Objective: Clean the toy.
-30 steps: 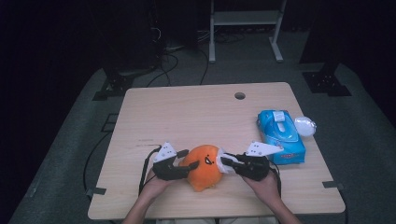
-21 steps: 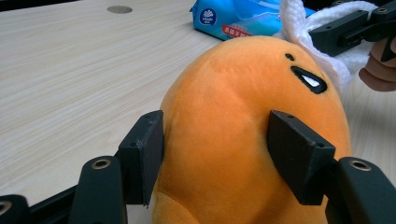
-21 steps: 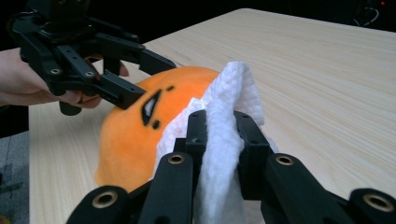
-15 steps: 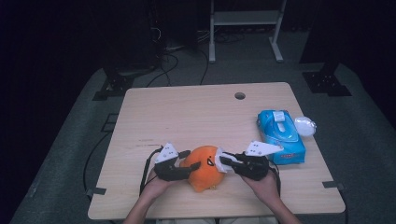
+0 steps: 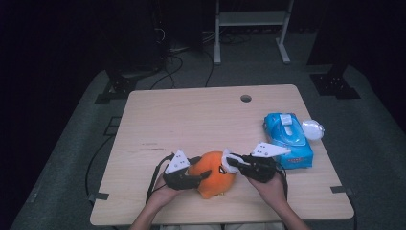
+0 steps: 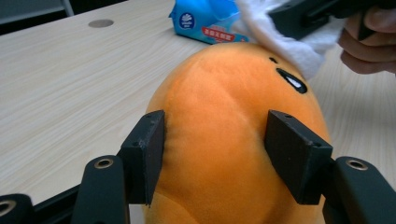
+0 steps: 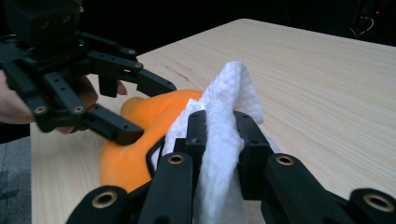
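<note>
An orange plush toy (image 5: 214, 176) with a small black-and-white face lies near the table's front edge. My left gripper (image 5: 201, 174) holds it from the left, and the left gripper view shows both pads (image 6: 148, 151) pressing into the plush (image 6: 229, 116). Its jaws have just closed a little further on it. My right gripper (image 7: 223, 135) is shut on a white wipe (image 7: 231, 93), whose folds stick out past the jaws. The wipe (image 6: 299, 51) rests against the face side of the plush (image 7: 135, 140), with the two grippers facing each other across the toy.
A blue pack of wipes (image 5: 288, 139) lies at the right side of the wooden table (image 5: 191, 120), just beyond my right hand. A small white round object (image 5: 312, 129) sits beside it. A cable hole (image 5: 246, 98) marks the far edge.
Both grippers stay at the plush. The left one has shifted very slightly along it, and the wipe stays pressed on the toy's face.
</note>
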The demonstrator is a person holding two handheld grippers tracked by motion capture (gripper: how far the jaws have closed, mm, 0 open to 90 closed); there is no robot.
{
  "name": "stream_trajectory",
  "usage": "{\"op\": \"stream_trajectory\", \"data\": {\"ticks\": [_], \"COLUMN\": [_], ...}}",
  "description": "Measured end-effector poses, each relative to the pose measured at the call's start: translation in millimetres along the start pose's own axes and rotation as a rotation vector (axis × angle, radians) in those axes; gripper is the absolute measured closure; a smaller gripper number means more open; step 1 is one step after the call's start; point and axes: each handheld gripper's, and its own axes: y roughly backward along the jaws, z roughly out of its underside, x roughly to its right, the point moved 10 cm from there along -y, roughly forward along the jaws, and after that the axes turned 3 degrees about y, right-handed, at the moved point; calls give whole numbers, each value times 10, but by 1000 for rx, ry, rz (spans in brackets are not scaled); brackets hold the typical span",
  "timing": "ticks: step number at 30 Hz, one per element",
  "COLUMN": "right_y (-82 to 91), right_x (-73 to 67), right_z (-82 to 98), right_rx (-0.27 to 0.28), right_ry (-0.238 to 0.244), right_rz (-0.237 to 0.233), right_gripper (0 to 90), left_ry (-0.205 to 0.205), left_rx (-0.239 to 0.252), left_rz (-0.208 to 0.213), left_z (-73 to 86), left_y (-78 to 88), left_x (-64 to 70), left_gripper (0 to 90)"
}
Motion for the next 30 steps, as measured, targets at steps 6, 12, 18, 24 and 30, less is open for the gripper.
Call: {"op": "stream_trajectory", "data": {"ticks": [6, 12, 18, 24, 30], "right_y": [6, 4, -4, 23, 40], "right_x": [105, 52, 49, 72, 50], "right_z": [65, -29, 22, 55, -22], "right_rx": [-2, 18, -3, -12, 17], "right_ry": [-57, -56, -41, -35, -46], "right_rz": [8, 7, -1, -2, -4], "right_gripper": [769, 769, 770, 770, 770], "left_ry": [-15, -68, -30, 107, -120], "left_rx": [12, 18, 16, -52, 4], "left_rz": [13, 46, 80, 75, -47], "left_z": [-23, -50, -99, 21, -130], "left_y": [-25, -39, -8, -89, -70], "left_x": [88, 225, 212, 101, 162], "left_gripper": [388, 388, 274, 154, 412]}}
